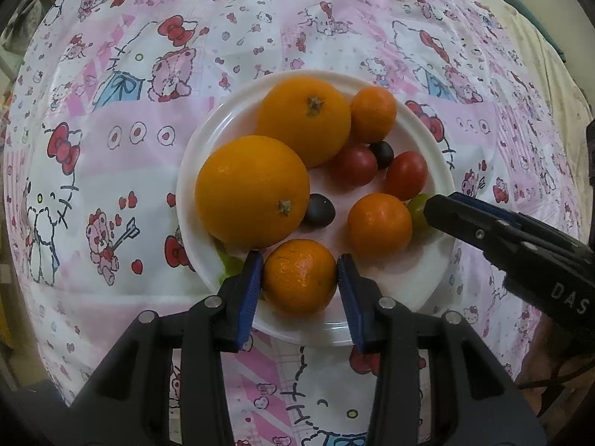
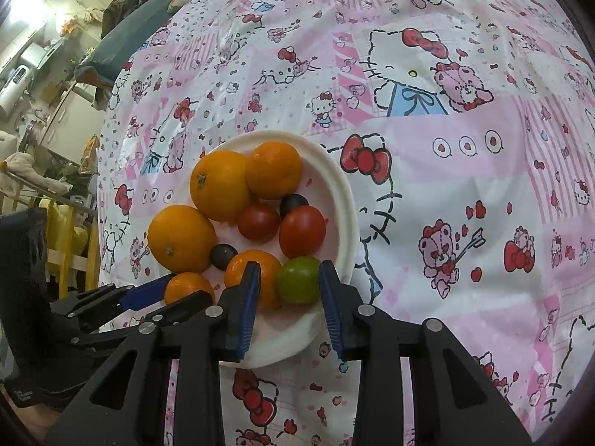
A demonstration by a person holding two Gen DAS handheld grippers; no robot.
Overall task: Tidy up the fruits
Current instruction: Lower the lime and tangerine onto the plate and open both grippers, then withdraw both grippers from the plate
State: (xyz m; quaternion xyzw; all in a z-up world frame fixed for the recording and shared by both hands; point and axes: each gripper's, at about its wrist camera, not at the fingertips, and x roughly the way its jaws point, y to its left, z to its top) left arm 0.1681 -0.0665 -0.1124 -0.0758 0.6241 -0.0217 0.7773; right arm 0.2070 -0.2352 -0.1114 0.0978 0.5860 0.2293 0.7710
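Note:
A white plate [image 1: 372, 319] holds two large oranges [image 1: 253, 191], small mandarins, two red tomatoes [image 1: 405, 174], dark grapes and a green round fruit [image 2: 297, 280]. My left gripper [image 1: 301, 256] points down at the plate's near rim, with both blue pads pressed on a small mandarin [image 1: 299, 277] that rests on the plate. My right gripper [image 2: 290, 264] straddles the green fruit. Its right pad is close to the fruit, and there is a gap at its left pad. In the left wrist view the right gripper [image 1: 438, 210] comes in from the right.
A pink and white cartoon-print cloth [image 2: 446, 223] covers the table around the plate [image 2: 334, 186]. The table's left edge drops off to room clutter and a yellow rack [image 2: 67, 238]. Another green fruit [image 1: 228, 262] lies under the nearer large orange.

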